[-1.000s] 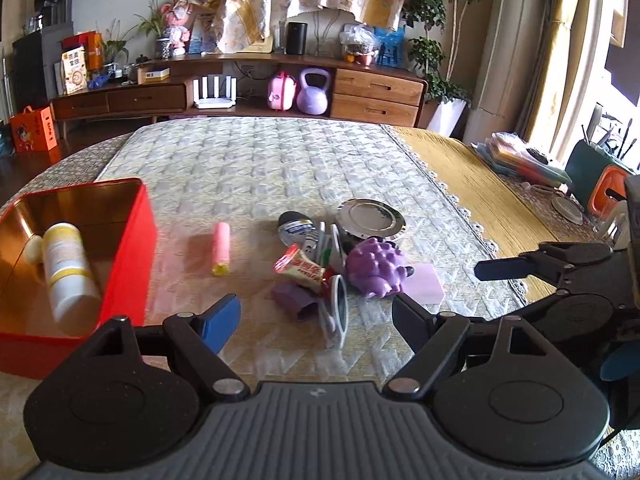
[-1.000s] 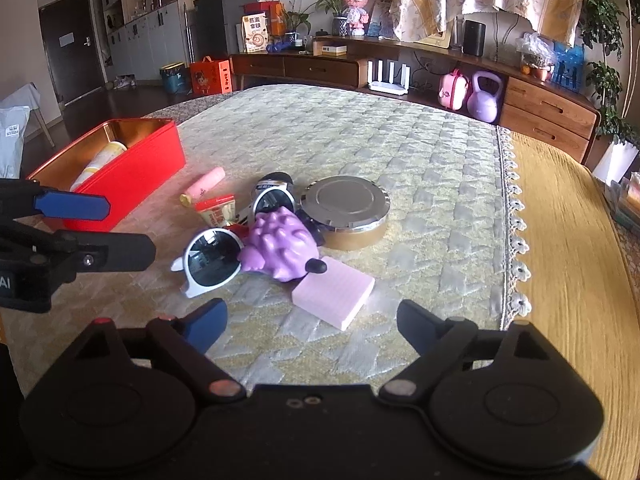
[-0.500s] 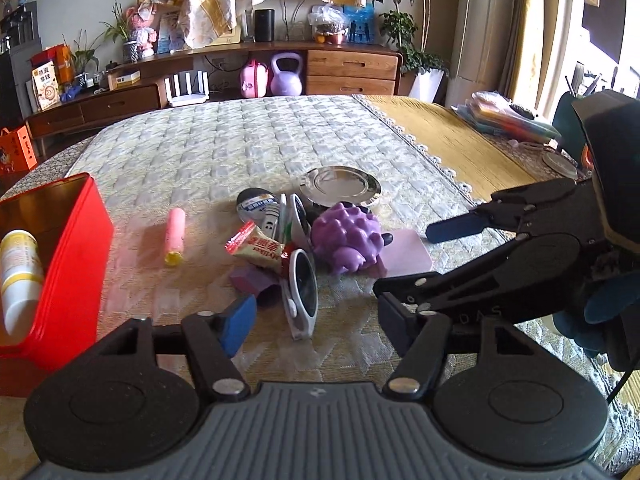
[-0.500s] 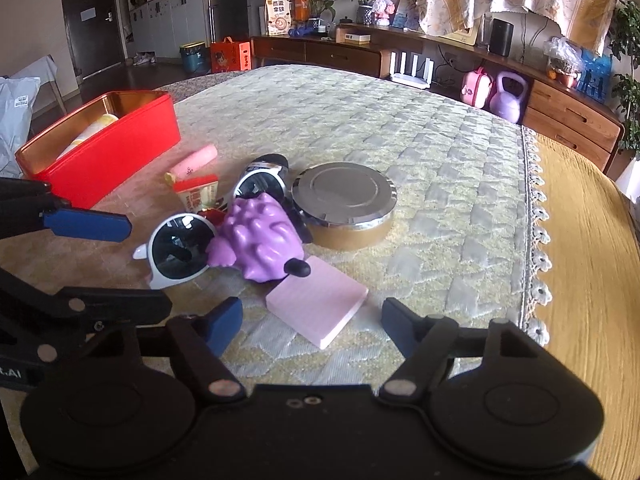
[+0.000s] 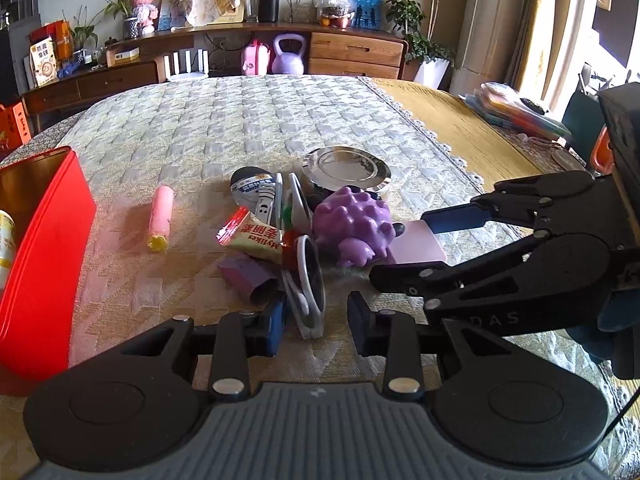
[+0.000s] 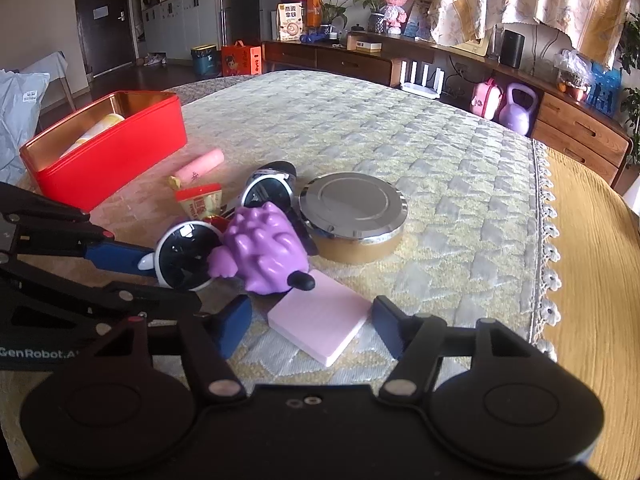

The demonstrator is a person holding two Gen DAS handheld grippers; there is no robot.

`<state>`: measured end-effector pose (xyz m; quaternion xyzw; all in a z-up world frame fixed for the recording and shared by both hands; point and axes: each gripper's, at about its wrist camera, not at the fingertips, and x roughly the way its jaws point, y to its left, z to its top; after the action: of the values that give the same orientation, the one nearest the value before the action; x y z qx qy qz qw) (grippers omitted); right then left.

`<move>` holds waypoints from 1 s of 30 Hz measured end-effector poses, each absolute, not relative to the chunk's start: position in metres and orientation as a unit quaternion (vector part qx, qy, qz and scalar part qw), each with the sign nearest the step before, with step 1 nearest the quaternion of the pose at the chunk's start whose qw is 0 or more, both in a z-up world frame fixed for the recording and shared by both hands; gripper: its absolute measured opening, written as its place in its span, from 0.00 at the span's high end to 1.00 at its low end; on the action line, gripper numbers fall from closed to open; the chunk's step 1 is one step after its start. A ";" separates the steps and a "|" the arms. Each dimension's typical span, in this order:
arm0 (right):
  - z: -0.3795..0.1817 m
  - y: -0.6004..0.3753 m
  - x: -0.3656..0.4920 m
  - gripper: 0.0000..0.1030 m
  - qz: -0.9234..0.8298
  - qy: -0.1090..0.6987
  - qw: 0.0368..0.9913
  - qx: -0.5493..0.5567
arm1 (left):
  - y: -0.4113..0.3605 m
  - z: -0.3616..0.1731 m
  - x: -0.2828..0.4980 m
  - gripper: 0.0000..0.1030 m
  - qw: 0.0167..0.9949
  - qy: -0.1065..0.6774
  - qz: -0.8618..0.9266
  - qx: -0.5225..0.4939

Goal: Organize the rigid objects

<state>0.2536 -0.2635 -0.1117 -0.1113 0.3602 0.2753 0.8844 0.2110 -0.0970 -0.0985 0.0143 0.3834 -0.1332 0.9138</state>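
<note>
Sorting is barely under way on the quilted table [image 6: 440, 152]: a red tin [image 6: 120, 156] at ten o'clock in the right wrist view holds one white-and-yellow bottle [image 6: 94, 130] and nothing else that shows. Everything else lies outside it, so most of the job appears still ahead. A pink tube [image 5: 160, 218] lies alone between tin and pile. The pile itself sits at table centre: white-framed sunglasses [image 5: 306, 284], a purple spiky toy [image 6: 264, 254], a snack packet [image 5: 256, 240], a small purple piece [image 5: 248, 278], a round metal tin [image 6: 354, 210] at one o'clock of the toy, and a flat pink pad [image 6: 320, 324] touching the toy's near side. The left gripper [image 5: 316, 322] is narrowing around the near end of the sunglasses — the frame lies between its jaws, with no firm clamp visible yet. The right gripper [image 6: 310, 330] straddles the pink pad, jaws still fairly wide and closing, pads not yet touching it. Neither item is lifted; both picks look like the step in hand, with carriage to the tin at nine o'clock to follow.
</note>
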 end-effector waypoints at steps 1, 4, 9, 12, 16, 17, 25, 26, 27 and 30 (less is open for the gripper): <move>-0.112 -0.264 0.254 0.37 0.274 0.360 0.885 -0.108 | -0.097 -0.099 0.212 0.70 0.914 0.383 -0.132 0.016; -0.112 -0.264 0.253 0.38 0.270 0.359 0.887 -0.107 | -0.098 -0.099 0.215 0.72 0.915 0.382 -0.129 0.020; -0.112 -0.262 0.251 0.42 0.262 0.357 0.890 -0.107 | -0.098 -0.099 0.217 0.80 0.915 0.383 -0.123 0.024; -0.111 -0.261 0.248 0.47 0.253 0.356 0.893 -0.106 | -0.098 -0.097 0.215 0.80 0.916 0.383 -0.120 0.029; -0.109 -0.260 0.240 0.47 0.242 0.355 0.896 -0.110 | -0.096 -0.092 0.209 0.81 0.917 0.379 -0.123 0.026; -0.109 -0.260 0.237 0.47 0.239 0.355 0.897 -0.109 | -0.095 -0.090 0.206 0.81 0.918 0.377 -0.123 0.024; -0.093 -0.261 0.209 0.47 0.230 0.342 0.906 -0.099 | -0.085 -0.073 0.186 0.82 0.920 0.371 -0.127 0.003; -0.090 -0.260 0.205 0.47 0.230 0.340 0.906 -0.099 | -0.084 -0.071 0.184 0.82 0.921 0.369 -0.127 0.002; -0.087 -0.260 0.201 0.47 0.231 0.337 0.907 -0.100 | -0.083 -0.069 0.182 0.83 0.921 0.367 -0.127 0.000; -0.079 -0.258 0.192 0.47 0.232 0.332 0.909 -0.100 | -0.078 -0.061 0.175 0.83 0.923 0.363 -0.125 -0.009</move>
<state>0.1915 -0.2585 -0.0786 -0.1005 0.3324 0.2317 0.9087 0.1755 -0.0779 -0.0612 -0.0094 0.3634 -0.1254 0.9231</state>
